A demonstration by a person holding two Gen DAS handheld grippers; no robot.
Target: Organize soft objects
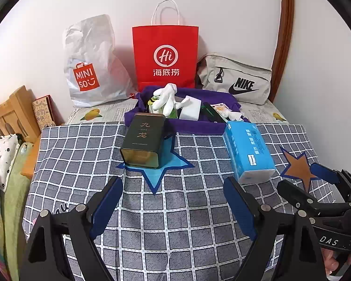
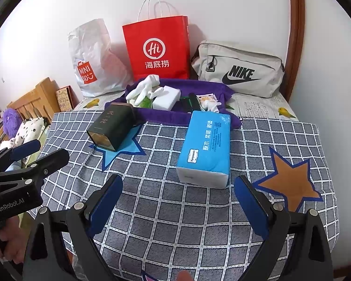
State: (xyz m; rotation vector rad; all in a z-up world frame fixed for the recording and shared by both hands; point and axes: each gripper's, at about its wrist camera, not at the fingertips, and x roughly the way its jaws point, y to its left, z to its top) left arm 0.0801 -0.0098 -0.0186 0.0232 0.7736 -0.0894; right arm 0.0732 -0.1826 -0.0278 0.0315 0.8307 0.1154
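On the checked grey cloth [image 2: 175, 210], the dark rectangular tin [image 2: 112, 126] lies toward the left edge and the soft blue tissue pack [image 2: 206, 145] mid-right, near the purple fabric tray [image 2: 166, 114] (far edge). Left gripper [image 1: 173, 201] and right gripper [image 2: 177, 201] both hang wide and empty. Square the right one's jaws across the pack's width and squeeze gently.

You get bright, even indoor light in both wrist views, with only soft shadows on the wall [image 1: 222, 18] behind the red paper bag [image 1: 165, 56] and under the tea tin [image 1: 144, 140]. Your fisheye lenses bend the edges hard and blacken the corners. The centre stays sharp; print reads cleanly, with no glare.
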